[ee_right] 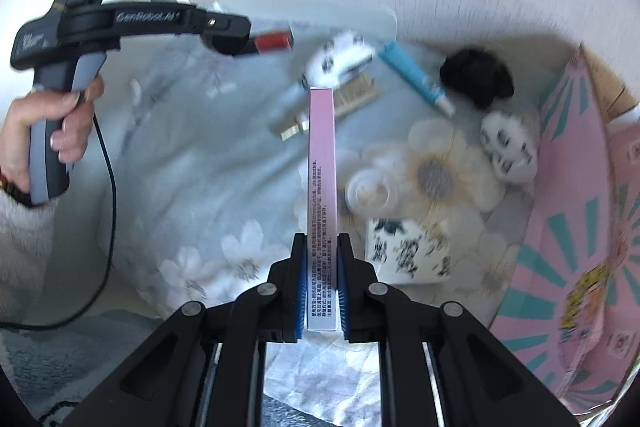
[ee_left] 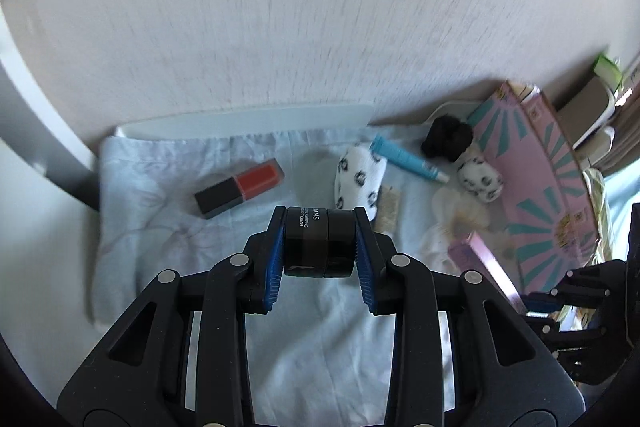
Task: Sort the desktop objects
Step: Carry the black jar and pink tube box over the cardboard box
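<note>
1. Black cream jar [ee_left: 320, 241] sits clamped between the blue pads [ee_left: 274, 263] of the left gripper [ee_left: 320, 259], lying on its side with the lid end toward the right finger. It looks lifted off the pale floral cloth [ee_left: 160, 239].

2. Right gripper [ee_right: 322, 275] is closed tight on a slim pink carton [ee_right: 321, 163], gripped at its near end. The carton's long axis runs straight ahead along the fingers, its far end over the clutter in the middle of the cloth.

3. Key relation: the pink-and-teal box [ee_right: 572, 211] lies to the right of both tools. The right gripper is much nearer it; from the left wrist view it sits far right, past the socks and tube.

4. Judgement: if that box is the sorting target, the carton goes in first, swung right with its long axis turned to match the box opening. The jar has to cross the whole cloth to get there.

5. Still loose on the cloth: red lipstick [ee_left: 240, 191], blue tube [ee_left: 410, 159], a spotted sock roll [ee_left: 358, 179], a black fuzzy item [ee_left: 446, 139] and a clear round lid [ee_right: 368, 193].

6. Risk: the long carton is held only at one end and could pivot in the pads.

7. Both views are motion-blurred, so small labels are unreadable.
</note>
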Motion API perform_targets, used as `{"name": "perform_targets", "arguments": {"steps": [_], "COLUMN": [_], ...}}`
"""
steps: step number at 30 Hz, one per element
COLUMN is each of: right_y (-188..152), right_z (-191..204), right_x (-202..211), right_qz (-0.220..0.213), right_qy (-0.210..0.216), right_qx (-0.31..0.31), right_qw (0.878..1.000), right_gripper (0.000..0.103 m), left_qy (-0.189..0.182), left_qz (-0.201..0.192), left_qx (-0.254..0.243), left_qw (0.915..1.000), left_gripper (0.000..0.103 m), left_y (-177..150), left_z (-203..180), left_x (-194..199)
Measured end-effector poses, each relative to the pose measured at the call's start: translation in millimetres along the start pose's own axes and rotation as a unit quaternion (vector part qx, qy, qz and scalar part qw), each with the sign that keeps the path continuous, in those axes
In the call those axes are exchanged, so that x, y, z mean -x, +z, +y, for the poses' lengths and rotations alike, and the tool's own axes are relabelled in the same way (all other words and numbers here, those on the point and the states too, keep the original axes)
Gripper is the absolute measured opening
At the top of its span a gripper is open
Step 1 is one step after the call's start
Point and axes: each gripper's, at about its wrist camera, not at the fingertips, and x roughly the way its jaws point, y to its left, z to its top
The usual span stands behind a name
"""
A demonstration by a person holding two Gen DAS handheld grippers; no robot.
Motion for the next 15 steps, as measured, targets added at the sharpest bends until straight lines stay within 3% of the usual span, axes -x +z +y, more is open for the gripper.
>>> {"name": "perform_targets", "arguments": {"steps": [8,15], "right_y": [39.0,34.7], "right_z": [-16.4,-66.0], "right_x": [45.0,98.3], "right_qz": [-0.049,-0.080], "right_qy": [-0.004,-0.036], "right_qx": [-0.004,-0.048], "right_qw": [0.999,0.995], "right_gripper": [0.012,0.012], "left_qy": [0.001,-0.033], "left_qz": [-0.008,-0.012], "left_qx": [0.005,-0.032], "left_qw": [1.0000,0.9989], "left_gripper": [0.029,0.029], "left_y": [24.1,49.0], "left_z": [-37.0,-111.7], "left_x": [42.8,40.9]}}
